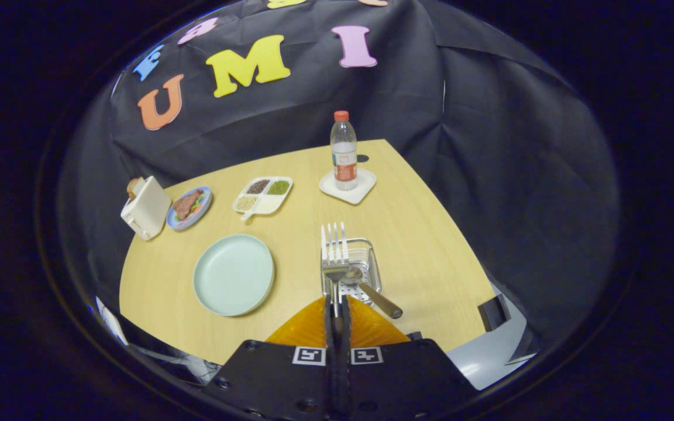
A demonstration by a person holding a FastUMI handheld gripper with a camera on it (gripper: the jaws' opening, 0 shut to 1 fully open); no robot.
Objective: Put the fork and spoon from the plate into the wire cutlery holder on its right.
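My gripper (pixel 336 313) is shut on the handle of a metal fork (pixel 333 251), whose tines point away from me. The fork hangs above the near left part of the wire cutlery holder (pixel 366 257). A metal spoon (pixel 372 292) lies in the holder, its bowl inside and its handle sticking out over the near right rim. To the left of the holder sits the pale green plate (pixel 233 275), with nothing on it.
Beyond the holder, a water bottle (pixel 344 152) stands on a white square coaster (pixel 348 187). A divided white dish of grains (pixel 262 196), a blue plate of food (pixel 189 207) and a white toaster (pixel 145 207) line the table's far left. The table edge runs close on the right.
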